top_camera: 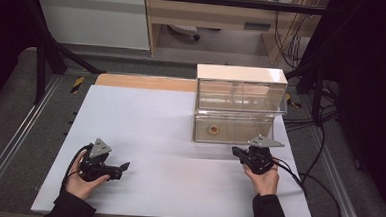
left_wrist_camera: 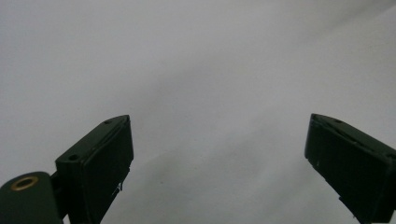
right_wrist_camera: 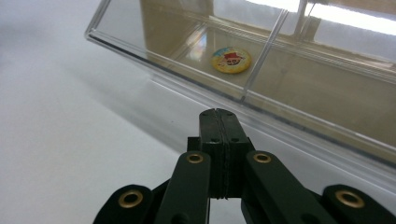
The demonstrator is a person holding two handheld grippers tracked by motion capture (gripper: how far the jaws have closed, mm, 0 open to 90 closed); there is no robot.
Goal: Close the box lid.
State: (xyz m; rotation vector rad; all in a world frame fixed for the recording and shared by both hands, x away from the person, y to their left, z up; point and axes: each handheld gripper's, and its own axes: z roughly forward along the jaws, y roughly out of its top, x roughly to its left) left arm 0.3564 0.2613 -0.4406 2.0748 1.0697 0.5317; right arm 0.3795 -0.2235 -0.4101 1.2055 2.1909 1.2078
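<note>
Resting low on the white table (top_camera: 169,137), the left gripper (top_camera: 123,166) sits at the lower left of the high view, held in the person's left hand (top_camera: 84,180), with its grey three-cornered plate (top_camera: 100,147) on top and its tips pointing toward the right of the frame. In the left gripper view the two black jaws stand wide apart, one at the lower left and one at the lower right of the frame; the tool is released, and between the jaws lies bare white table surface.

The right gripper (top_camera: 235,151) sits at the lower right of the high view, held in the person's right hand (top_camera: 265,180), with its tips pointing toward the upper left of the frame. In the right gripper view its jaws meet along a single seam at the lower centre of the frame; the tool is clenched, with nothing between the pads. The tips (right_wrist_camera: 219,116) lie just short of the front wall of the clear plastic case (right_wrist_camera: 327,126), whether touching or apart cannot be determined.

The clear plastic case (top_camera: 239,103) stands on the table right of centre in the high view, in two tiers, the upper tier set back and bearing a white top. A small round yellow badge (top_camera: 213,129) lies flat on the floor of the lower tier, in its left compartment. In the right gripper view the badge (right_wrist_camera: 231,59) appears at the upper centre, behind the transparent front wall and just left of a clear divider (right_wrist_camera: 261,60).

A black cable (top_camera: 317,192) trails from the right gripper across the table edge at the lower right of the high view.
</note>
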